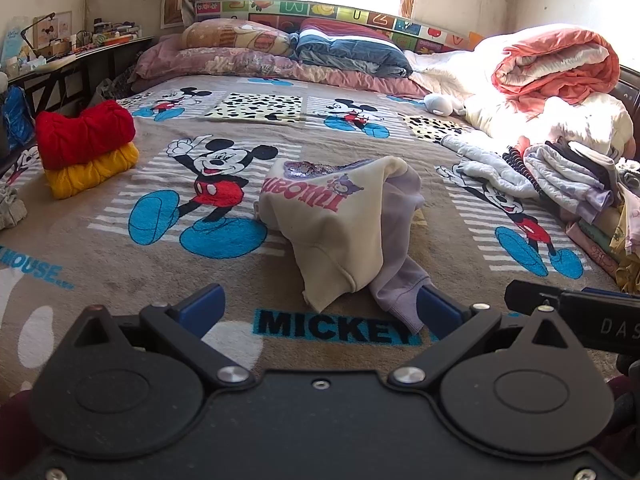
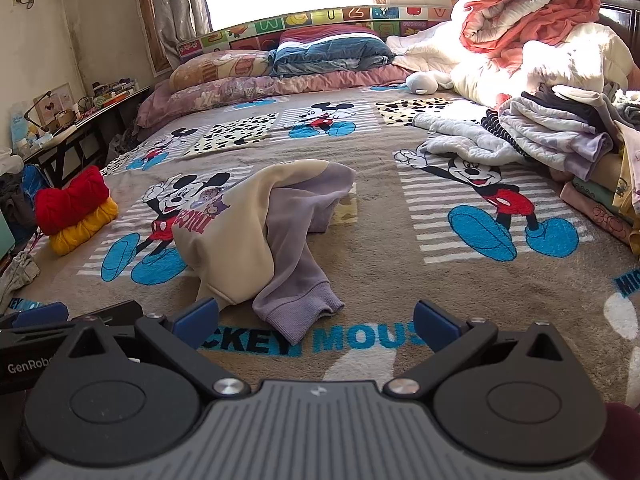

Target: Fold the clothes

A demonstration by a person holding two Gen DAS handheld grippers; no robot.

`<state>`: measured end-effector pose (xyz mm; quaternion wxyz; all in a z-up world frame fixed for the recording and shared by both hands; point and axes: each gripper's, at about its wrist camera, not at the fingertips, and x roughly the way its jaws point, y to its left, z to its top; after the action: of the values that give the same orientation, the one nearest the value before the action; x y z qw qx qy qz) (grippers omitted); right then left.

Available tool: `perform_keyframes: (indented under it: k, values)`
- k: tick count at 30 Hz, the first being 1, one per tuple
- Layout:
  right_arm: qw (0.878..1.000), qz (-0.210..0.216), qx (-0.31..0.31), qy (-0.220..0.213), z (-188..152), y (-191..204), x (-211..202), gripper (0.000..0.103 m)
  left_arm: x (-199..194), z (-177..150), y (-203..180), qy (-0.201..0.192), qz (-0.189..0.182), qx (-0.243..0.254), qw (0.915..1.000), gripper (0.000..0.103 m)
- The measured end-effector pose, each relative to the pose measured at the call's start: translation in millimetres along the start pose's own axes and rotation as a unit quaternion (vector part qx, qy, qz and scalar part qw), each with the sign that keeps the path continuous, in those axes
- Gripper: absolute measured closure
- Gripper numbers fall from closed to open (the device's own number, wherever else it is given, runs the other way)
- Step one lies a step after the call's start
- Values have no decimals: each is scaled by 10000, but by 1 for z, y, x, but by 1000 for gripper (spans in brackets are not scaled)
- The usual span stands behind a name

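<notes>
The left tool [image 1: 320, 310] sits low in its frame, blue-padded fingers [image 1: 202, 308] spread wide. The right tool [image 2: 316, 322] is likewise spread and empty, its black body showing at the left view's right edge.

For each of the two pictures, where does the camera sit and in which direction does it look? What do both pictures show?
Left wrist view: sits behind the open left tool, low over the bed, facing the window; the right tool juts in at its right edge.
Right wrist view: sits behind the open right tool, facing the same way; the left tool shows at its left edge.
Shared: the crumpled cream and lilac sweatshirt, the red and yellow folded stack, the Mickey blanket.
</notes>
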<state>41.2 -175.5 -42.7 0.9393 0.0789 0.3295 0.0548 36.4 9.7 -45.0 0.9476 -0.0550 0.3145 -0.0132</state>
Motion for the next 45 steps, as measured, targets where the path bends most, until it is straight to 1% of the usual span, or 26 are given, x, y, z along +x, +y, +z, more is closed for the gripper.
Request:
perform_keyframes:
  k: [3,9,15,20,25,26,28,31,33,36,39,43,45]
  values:
    - [10000,87,16,-43,-1,-3,2,0,3,-1,-2,13,-9,-1,10000,0]
    - [9995,281,65,-105,-2,-11,10,0,16,-5,-2,203,-106,-164,9996,0]
    - [9984,410,207,-339,-3,-25,24,0,28,-7,3,312,-144,-377,9987,0]
    - [9973,563,272,-376,-4,-31,39,0,34,-7,6,193,-71,-375,9991,0]
    - [9948,936,221,-348,-3,-33,57,0,43,-2,11,56,-67,-330,9994,0]
    - [9939,1021,239,-336,-2,-34,61,0,46,-1,11,76,-67,-307,9995,0]
    - [9920,1191,274,-310,-1,-36,68,0,52,3,12,227,-198,-209,9993,0]
    - [9906,1297,294,-336,6,-38,78,0,61,7,15,335,-319,-162,9988,0]
    - [9891,1390,355,-319,11,-35,84,0,67,10,15,322,-356,-138,9988,0]
    - [9828,1736,630,-97,19,-42,104,0,76,15,15,293,-401,-93,9987,0]
    - [9805,1785,814,-64,25,-48,122,0,84,24,15,221,-397,-10,9990,0]
    - [9762,1881,1077,63,35,-58,148,0,98,43,21,152,-497,-132,9986,0]
    - [9740,1924,1195,31,42,-62,159,0,106,53,23,104,-509,-192,9985,0]
